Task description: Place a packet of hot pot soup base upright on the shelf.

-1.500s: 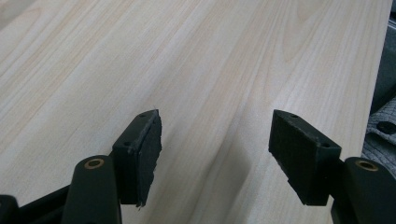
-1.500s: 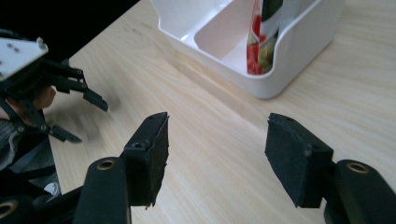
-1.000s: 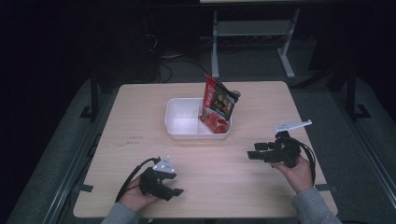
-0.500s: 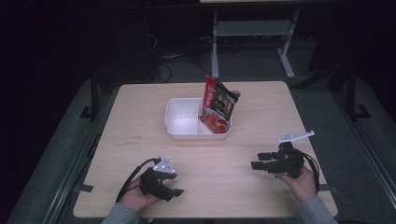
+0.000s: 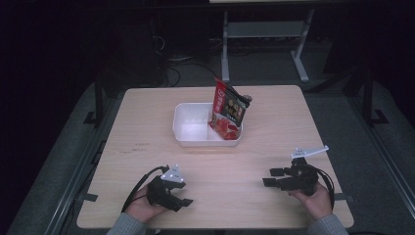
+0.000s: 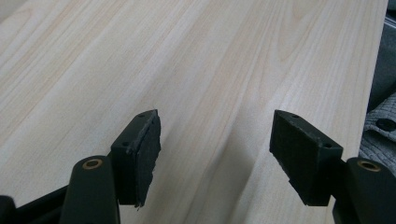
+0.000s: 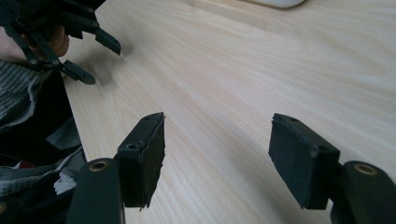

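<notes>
A white tray (image 5: 195, 128) sits on the wooden table (image 5: 147, 127) at its far middle. A red snack bag (image 5: 229, 110) stands tilted in the tray's right end. My left gripper (image 5: 182, 203) rests near the front edge at the left, held in a hand, jaws open. In its own view the left gripper (image 6: 215, 154) has only bare wood between its pads. My right gripper (image 5: 269, 176) is low over the table at the front right, pointing left, jaws open. The right gripper (image 7: 217, 158) is empty in its own view, which also shows the left gripper (image 7: 100, 63) farther off.
Bare wood lies between the two grippers and the tray. A grey metal stand (image 5: 264, 34) and cables on the floor are behind the table. The table's edge (image 6: 377, 70) runs close by the left gripper.
My right gripper has come down and back toward the near edge of the table. The left gripper, tray and bag have stayed where they were.
</notes>
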The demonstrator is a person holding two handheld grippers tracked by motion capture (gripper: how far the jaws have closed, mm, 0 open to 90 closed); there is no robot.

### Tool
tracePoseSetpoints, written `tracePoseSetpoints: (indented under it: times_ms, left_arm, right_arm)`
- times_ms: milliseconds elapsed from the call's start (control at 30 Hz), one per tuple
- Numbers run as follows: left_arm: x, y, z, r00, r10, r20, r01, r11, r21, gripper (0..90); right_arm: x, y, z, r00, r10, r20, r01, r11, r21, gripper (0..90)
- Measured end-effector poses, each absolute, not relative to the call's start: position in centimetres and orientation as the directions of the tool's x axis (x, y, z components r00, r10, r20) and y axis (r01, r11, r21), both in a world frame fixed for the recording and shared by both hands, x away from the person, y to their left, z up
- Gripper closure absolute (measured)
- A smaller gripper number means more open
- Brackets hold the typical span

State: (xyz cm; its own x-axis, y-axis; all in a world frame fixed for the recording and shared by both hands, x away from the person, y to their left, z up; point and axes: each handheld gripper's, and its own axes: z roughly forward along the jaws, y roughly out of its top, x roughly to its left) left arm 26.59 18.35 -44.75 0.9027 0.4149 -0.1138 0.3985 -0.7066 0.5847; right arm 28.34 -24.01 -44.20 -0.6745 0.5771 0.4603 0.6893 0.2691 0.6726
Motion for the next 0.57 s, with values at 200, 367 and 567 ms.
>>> tracePoseSetpoints:
  times_ms: [200,367,567]
  left_arm:
    - [26.6,18.2,-44.8,0.905,0.410,-0.114,0.395,-0.711,0.582,33.3]
    - [26.6,18.2,-44.8,0.909,0.402,-0.112,0.388,-0.717,0.579,32.7]
    - [26.7,18.1,-44.8,0.913,0.393,-0.110,0.380,-0.721,0.580,32.0]
  right_arm:
    - [27.6,-24.1,-44.4,-0.677,0.572,0.464,0.686,0.260,0.680,34.5]
    - [26.5,-24.4,-44.4,-0.690,0.584,0.427,0.668,0.286,0.687,34.3]
    - [26.1,-24.5,-44.5,-0.686,0.589,0.427,0.669,0.279,0.689,34.0]
